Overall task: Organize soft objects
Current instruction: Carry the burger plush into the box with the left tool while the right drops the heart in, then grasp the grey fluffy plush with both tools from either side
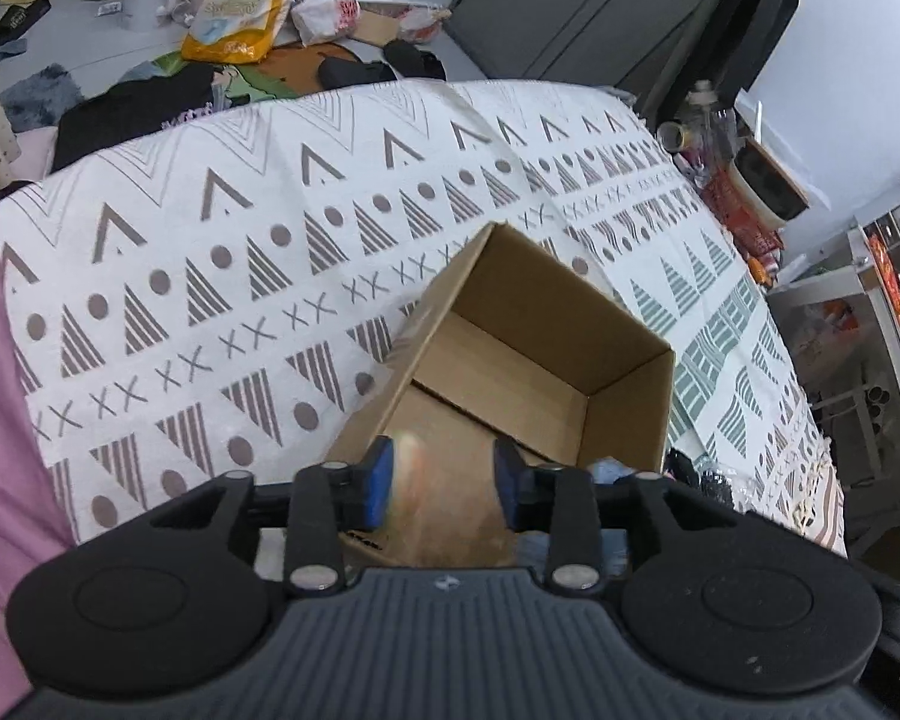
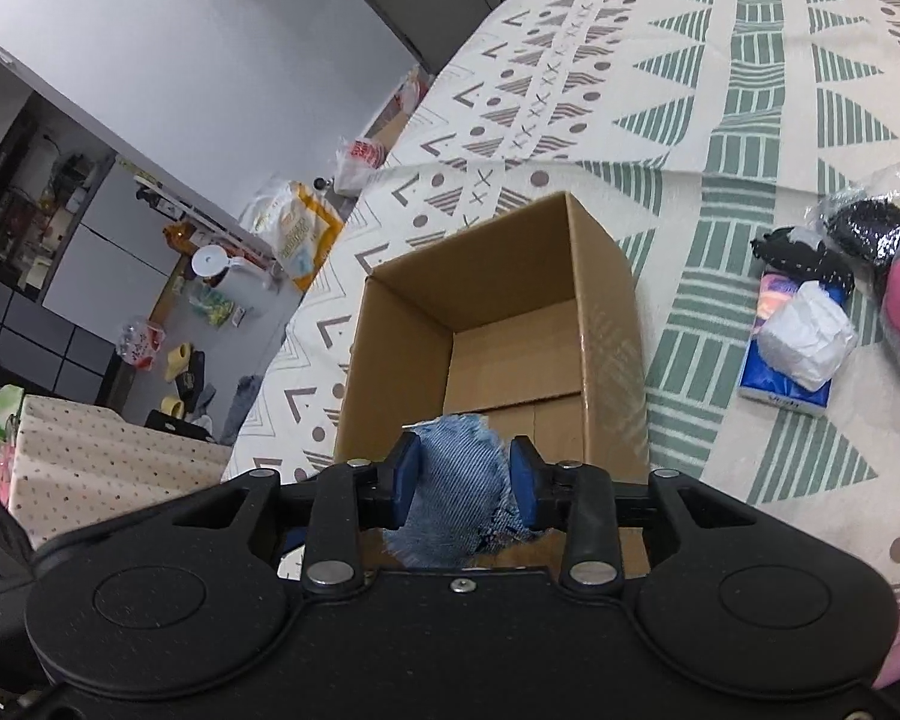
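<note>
My right hand-held gripper [image 2: 462,483] clenches a denim scrap [image 2: 456,492] over the cardboard box's [image 2: 498,300] near edge. My left hand-held gripper [image 1: 444,480] grips something blurred and tan above that box. Right of it lies a tissue pack [image 2: 792,348].

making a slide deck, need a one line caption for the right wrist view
Right gripper holds a denim scrap over the open cardboard box on the patterned cloth.

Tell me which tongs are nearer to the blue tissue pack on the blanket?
Right. The right tongs hold denim cloth at the box, tissue pack beside; the left tongs show no pack.
</note>
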Demonstrator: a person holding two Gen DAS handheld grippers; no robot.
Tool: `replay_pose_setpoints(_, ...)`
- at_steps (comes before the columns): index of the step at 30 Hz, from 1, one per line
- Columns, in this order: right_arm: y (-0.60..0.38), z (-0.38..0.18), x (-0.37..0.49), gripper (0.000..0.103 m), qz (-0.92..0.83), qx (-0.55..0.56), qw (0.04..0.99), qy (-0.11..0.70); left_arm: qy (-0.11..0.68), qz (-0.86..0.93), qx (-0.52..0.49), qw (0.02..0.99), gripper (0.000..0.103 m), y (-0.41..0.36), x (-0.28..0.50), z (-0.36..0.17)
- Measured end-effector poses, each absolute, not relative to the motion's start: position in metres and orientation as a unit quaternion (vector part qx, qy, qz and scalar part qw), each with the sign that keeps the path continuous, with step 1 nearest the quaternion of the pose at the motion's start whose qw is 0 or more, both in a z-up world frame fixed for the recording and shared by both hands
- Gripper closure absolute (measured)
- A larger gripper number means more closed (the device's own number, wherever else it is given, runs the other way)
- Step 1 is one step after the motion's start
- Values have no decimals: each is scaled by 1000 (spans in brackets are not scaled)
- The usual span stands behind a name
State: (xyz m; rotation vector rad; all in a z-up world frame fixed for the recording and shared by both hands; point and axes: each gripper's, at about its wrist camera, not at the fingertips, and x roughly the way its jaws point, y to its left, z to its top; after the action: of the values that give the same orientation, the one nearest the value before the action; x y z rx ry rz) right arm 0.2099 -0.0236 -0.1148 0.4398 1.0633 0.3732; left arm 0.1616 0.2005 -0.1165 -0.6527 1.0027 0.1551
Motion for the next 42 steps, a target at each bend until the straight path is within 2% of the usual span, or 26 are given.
replay_pose_setpoints(1,-23,-114,210,67,176,204,823,500,467,74,-306,827,58,202,160,-114)
replay_pose_setpoints(3,-22,-112,207,51,175,198,827,496,461,79,-301,831,49,203,157,-109)
replay_pose_setpoints(8,-28,-100,200,41,168,183,839,485,453,75,-297,837,45,199,157,-99)
replay_pose_setpoints(13,-46,-81,193,26,152,169,855,465,442,61,-286,848,32,181,160,-89)
replay_pose_setpoints(26,-114,-45,172,16,104,156,896,403,434,1,-240,868,28,119,166,-62)
replay_pose_setpoints(42,-211,-43,165,14,71,177,901,389,427,-40,-213,878,28,49,171,-47)
